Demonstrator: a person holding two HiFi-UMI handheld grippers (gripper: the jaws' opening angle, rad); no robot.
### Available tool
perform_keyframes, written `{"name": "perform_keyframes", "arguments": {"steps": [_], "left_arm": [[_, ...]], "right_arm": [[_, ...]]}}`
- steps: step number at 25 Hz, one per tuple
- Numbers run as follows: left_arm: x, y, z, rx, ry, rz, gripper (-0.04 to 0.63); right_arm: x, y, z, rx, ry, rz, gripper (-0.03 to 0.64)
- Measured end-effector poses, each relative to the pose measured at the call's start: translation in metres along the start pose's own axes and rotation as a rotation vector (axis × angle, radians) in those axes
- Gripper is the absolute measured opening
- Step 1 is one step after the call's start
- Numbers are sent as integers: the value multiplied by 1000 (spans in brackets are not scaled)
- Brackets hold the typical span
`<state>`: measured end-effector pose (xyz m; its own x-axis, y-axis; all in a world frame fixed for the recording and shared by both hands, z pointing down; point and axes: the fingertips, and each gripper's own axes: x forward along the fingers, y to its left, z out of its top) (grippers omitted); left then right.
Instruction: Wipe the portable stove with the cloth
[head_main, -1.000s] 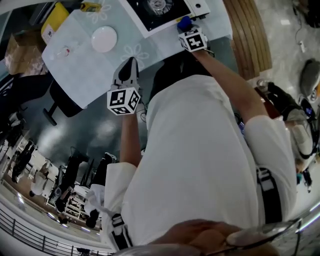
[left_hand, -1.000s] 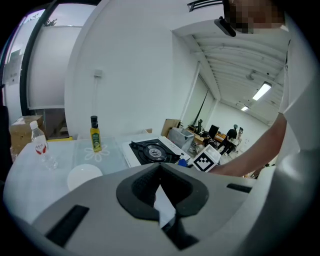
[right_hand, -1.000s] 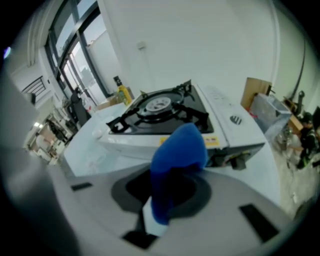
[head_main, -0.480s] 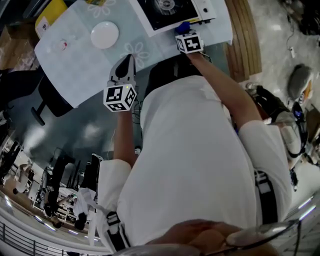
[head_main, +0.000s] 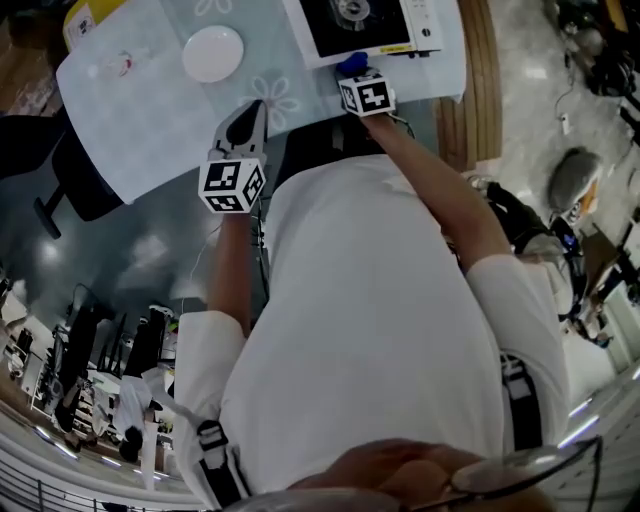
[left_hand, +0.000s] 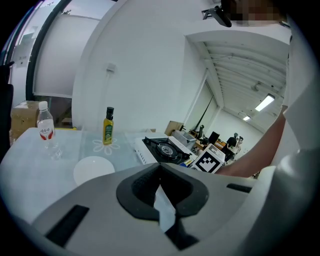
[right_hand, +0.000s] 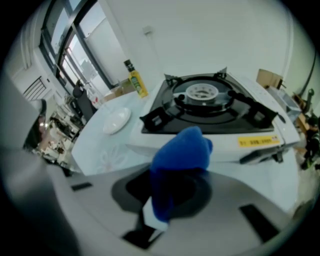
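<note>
The cloth (right_hand: 181, 152) is pinched in the right hand-held gripper (right_hand: 172, 197) just before the portable stove (right_hand: 210, 105); the left hand-held gripper (left_hand: 162, 197) is pressed together, empty; the cloth could be snagged on the pan supports (right_hand: 151, 118).

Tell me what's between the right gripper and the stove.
Only the cloth, clamped in the right gripper and poking toward the stove; the right gripper view shows it.

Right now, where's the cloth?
The blue cloth is pinched in the right gripper, at the head view's top, right of centre, by the near front edge of the portable stove.
</note>
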<state>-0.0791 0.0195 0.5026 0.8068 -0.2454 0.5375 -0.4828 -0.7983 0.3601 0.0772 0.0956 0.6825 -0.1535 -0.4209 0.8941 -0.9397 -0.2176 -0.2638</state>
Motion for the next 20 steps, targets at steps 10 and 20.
{"name": "perform_keyframes", "arguments": {"steps": [10,20], "left_arm": [[-3,20,-6,-57,-8,15,31],[-12,51,-9,-108,-28,50,32]], "right_arm": [[15,41,4,79,34,74,77],[24,75,10,123,45,129,77]]}}
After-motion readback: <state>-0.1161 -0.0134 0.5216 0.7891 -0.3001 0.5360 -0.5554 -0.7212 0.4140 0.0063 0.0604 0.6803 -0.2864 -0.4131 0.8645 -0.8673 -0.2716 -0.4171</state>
